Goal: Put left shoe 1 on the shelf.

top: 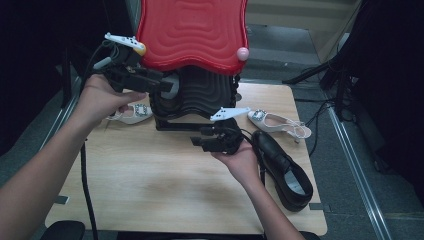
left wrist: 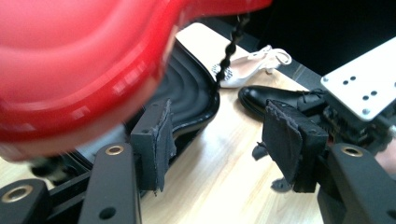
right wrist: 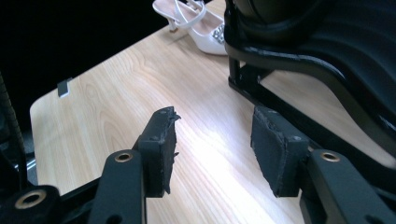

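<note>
Both released: left gripper (top: 162,86) at rack (top: 200,95), right gripper (top: 197,141) near it; three shoes (two white (top: 277,121), one black (top: 285,167)) left on surface (top: 165,185).

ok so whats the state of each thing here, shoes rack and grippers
left gripper: open, nothing between the pads
right gripper: open, nothing held
red rack shelf: raised above the black shelf
black shoe on the black shelf: resting there
black shoe on the table: lying flat
two white heels: on the table, either side of the rack
</note>
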`<state>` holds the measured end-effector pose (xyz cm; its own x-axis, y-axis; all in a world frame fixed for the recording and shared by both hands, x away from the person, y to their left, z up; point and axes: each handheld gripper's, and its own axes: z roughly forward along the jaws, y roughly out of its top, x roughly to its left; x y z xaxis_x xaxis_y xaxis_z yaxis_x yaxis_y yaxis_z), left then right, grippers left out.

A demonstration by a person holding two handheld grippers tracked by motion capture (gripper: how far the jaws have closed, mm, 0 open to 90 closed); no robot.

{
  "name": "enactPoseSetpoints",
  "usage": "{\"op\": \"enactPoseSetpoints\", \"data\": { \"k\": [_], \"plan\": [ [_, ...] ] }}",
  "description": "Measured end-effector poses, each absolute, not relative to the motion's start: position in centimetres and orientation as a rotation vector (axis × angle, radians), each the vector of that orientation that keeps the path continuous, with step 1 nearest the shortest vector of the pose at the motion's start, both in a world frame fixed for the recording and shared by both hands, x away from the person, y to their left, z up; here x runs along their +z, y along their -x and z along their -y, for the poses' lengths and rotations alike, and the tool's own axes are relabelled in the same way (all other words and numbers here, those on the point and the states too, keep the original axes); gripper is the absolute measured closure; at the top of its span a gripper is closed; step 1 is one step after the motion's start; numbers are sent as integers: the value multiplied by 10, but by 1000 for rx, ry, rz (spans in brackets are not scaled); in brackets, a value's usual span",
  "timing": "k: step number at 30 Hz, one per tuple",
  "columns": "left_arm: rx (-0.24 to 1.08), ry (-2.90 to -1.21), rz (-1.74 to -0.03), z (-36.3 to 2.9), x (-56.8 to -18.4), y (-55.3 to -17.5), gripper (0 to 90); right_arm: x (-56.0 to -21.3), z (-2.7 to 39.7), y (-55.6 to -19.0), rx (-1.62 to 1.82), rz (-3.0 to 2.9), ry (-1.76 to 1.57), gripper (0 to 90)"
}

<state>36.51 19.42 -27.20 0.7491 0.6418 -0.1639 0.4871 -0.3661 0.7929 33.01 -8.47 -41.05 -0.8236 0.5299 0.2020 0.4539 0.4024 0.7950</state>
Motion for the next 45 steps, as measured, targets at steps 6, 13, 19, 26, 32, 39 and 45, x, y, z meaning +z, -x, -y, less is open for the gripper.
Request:
{"op": "enactPoseSetpoints", "data": {
  "k": [6, 13, 19, 26, 32, 39, 45],
  "plan": [
    [200, -2051, -841, -195, -293, -357, 424, -416, 100, -321, 1388, -2556, -926, 516],
    [182, -2070, -854, -191, -323, -349, 426, -428, 123, -310, 1375, -2544, -985, 510],
    [146, -2090, -863, -190, -344, -344, 426, -438, 128, -306, 1340, -2553, -993, 500],
    [130, -2102, -865, -187, -366, -336, 426, -443, 135, -302, 1330, -2551, -1016, 500],
    [110, -2117, -871, -184, -386, -330, 426, -448, 148, -297, 1325, -2539, -1047, 500],
    [92, -2110, -887, -184, -408, -324, 427, -453, 164, -293, 1317, -2527, -1103, 503],
    [62, -2100, -915, -187, -427, -319, 429, -453, 173, -290, 1304, -2519, -1113, 505]
  ]
}}
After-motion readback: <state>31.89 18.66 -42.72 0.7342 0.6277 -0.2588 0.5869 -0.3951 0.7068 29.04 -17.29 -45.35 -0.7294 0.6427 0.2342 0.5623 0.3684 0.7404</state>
